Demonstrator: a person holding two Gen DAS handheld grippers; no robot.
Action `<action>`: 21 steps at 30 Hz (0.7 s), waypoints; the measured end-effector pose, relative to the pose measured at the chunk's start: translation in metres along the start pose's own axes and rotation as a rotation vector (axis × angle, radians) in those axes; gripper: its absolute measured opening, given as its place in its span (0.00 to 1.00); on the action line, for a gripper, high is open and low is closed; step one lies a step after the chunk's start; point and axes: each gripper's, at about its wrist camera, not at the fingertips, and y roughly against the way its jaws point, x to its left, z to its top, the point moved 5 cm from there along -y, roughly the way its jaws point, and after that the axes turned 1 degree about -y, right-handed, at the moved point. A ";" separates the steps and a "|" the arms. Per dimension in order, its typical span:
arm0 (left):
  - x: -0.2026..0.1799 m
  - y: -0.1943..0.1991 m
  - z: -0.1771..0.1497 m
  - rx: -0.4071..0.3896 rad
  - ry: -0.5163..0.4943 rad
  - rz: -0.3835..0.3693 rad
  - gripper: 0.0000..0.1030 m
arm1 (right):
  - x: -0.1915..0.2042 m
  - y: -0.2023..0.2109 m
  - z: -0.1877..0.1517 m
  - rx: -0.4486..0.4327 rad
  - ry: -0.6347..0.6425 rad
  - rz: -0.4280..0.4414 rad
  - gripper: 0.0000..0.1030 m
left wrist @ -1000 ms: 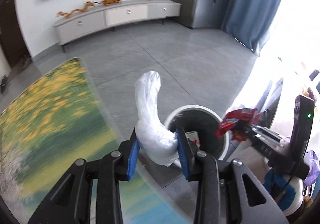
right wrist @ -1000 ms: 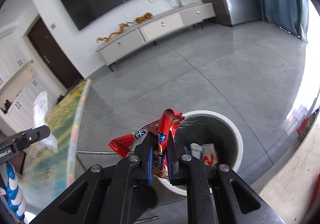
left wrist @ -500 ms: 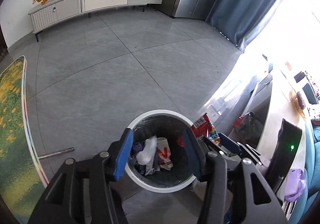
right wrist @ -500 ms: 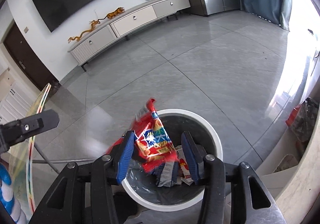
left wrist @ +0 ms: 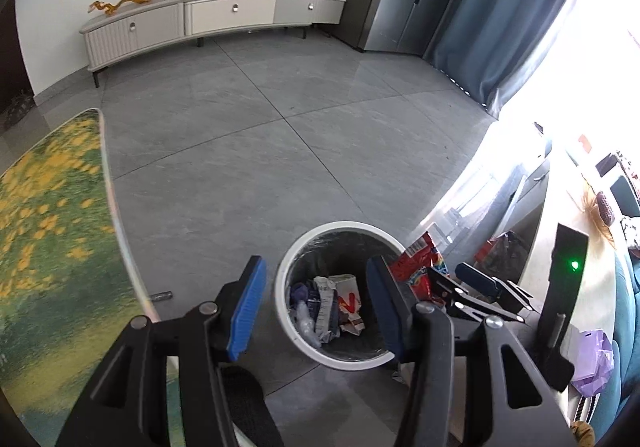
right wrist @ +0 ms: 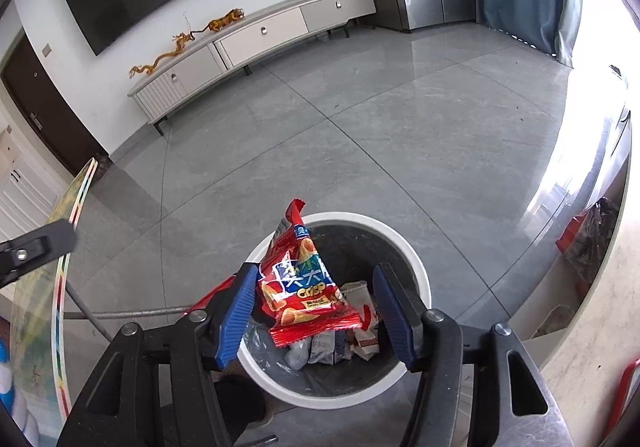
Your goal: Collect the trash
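Grippers both hang over the bin, pointing steeply down. The right gripper has just been opening: its blue pads stand well apart, and a red crisp bag sits between them. The bag leans against the left pad and is clear of the right one, so no pinch holds it; whether it clings to that pad or is already falling, I cannot tell. Its lower edge hangs over the mouth of the bin, its top corner sticks up past the far rim.

The left gripper is about half open with nothing between its pads; its jaws opened within the last second and have since held their width. Through the gap the bin shows straight below.

The bin is round, white-rimmed, with a dark liner, and stands on grey floor tiles. Inside lies a loose heap: a white wrapper with red print, printed paper scraps, clear plastic and something bluish-purple at the left side.

In the left wrist view the right gripper reaches in from the right, the bag at its tip by the bin's right rim. A table edge with a yellow-and-green flower pattern lies to the left of the bin.
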 end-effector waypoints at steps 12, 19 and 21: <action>0.046 0.058 -0.027 -0.050 0.055 0.033 0.49 | 0.001 -0.033 -0.008 0.207 -0.051 -0.053 0.76; 0.067 0.079 -0.040 -0.065 0.096 0.039 0.51 | 0.004 -0.036 -0.013 0.267 -0.050 -0.074 0.85; 0.073 0.083 -0.043 -0.069 0.112 0.042 0.51 | 0.008 -0.036 -0.014 0.278 -0.020 -0.098 0.87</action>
